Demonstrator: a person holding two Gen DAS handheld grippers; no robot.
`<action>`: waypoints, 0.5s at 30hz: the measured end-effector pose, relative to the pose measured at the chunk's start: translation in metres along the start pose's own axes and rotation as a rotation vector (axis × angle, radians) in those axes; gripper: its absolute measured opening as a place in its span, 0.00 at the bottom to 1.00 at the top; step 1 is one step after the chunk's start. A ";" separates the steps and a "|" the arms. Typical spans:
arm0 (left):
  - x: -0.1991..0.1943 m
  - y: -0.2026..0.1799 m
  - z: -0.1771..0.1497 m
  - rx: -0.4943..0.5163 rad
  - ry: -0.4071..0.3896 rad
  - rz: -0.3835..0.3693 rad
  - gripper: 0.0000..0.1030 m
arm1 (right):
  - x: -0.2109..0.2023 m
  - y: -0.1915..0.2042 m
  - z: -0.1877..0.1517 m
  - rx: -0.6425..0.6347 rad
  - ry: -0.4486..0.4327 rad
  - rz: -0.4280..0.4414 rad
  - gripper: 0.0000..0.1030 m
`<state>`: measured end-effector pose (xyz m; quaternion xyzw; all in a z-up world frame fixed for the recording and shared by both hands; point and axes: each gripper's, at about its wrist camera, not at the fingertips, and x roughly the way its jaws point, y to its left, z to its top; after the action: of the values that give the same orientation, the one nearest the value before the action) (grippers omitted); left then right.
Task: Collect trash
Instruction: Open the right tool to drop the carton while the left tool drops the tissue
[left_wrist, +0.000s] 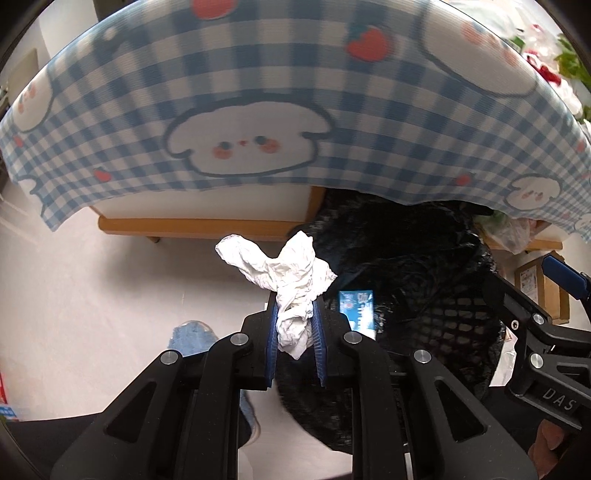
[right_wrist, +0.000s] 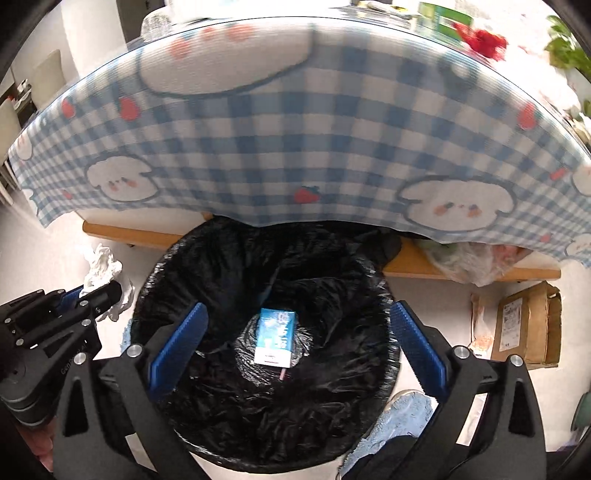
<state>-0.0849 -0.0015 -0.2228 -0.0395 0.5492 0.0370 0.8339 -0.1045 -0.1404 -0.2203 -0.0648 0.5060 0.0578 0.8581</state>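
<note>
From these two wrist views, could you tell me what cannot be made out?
- Print on the blue carton in the bin: too small, both views.
- Tabletop items: blurred and cut by the top edge, right wrist view.
- Under the table: hidden by the checked tablecloth.
- Cardboard box label: too small.

Our left gripper (left_wrist: 295, 325) points steeply down, pads pinched on a tissue (left_wrist: 291, 280); our right gripper (right_wrist: 295, 343), lower centre, gapes wide, empty.
</note>
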 end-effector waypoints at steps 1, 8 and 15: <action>0.000 -0.004 0.000 0.004 -0.001 -0.003 0.17 | -0.001 -0.004 -0.001 0.007 0.000 -0.004 0.93; 0.000 -0.032 0.003 0.030 -0.005 -0.015 0.17 | -0.006 -0.038 -0.010 0.043 -0.005 -0.029 0.93; 0.002 -0.059 0.002 0.061 0.001 -0.020 0.17 | -0.010 -0.071 -0.021 0.075 -0.006 -0.062 0.93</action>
<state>-0.0758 -0.0602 -0.2219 -0.0196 0.5500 0.0119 0.8348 -0.1154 -0.2140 -0.2182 -0.0482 0.5032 0.0124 0.8628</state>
